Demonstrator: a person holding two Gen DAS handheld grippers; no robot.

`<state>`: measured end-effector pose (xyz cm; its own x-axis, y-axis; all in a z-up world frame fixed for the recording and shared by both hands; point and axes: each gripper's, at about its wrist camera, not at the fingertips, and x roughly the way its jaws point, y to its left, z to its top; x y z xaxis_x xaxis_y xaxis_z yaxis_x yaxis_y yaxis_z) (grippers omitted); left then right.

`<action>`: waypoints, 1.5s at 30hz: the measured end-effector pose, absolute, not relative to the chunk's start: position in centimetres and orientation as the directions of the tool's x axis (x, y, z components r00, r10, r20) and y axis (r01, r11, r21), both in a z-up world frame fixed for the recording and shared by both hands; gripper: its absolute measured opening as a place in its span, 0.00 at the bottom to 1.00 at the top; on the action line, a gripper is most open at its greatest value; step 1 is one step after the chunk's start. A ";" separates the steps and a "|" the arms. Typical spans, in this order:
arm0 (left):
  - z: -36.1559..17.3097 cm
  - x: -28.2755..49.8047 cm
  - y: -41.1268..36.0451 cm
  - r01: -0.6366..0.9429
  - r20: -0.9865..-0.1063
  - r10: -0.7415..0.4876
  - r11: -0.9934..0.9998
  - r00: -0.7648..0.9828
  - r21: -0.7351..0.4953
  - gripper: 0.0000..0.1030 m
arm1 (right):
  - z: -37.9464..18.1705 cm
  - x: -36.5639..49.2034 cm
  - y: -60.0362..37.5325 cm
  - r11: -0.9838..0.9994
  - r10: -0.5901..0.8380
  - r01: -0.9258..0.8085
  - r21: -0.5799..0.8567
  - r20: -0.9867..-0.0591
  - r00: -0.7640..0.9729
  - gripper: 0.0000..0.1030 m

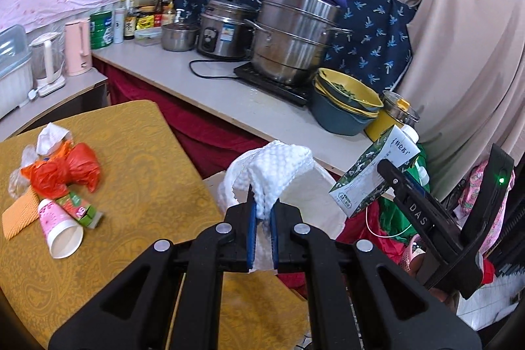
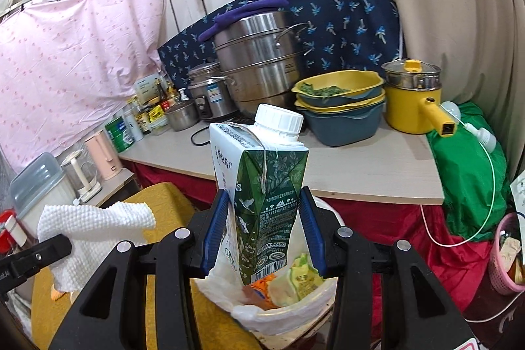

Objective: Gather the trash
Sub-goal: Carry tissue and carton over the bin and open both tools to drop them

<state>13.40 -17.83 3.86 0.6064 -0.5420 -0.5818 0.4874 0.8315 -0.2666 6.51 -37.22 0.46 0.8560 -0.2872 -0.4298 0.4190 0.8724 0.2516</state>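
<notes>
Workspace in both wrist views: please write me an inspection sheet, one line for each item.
Surface: yellow patterned table, bare in its middle.
Job's things: white paper towel and green milk carton, each held; bin with white liner directly below the carton, wrappers inside.
Clutter: red plastic bag, paper cup, small green carton, tissue in a pile on the table.
Grippers: left tongs shut on the towel; right tongs shut on the carton.
Cables: black cord on the counter.
Surroundings: steamer pot, stacked bowls, yellow pot.
</notes>
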 end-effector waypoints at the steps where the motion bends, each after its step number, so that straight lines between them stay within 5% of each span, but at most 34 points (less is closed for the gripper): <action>1: 3.9 13.4 -18.5 0.494 -0.583 -0.544 0.829 0.603 -0.263 0.06 | 0.4 6.2 -37.5 0.869 -0.291 0.424 0.254 -0.430 0.855 0.41; 45: -1.3 18.7 -27.1 0.534 -0.676 -0.528 0.814 0.514 -0.230 0.07 | -3.3 9.3 -41.6 0.841 -0.299 0.470 0.266 -0.497 0.815 0.41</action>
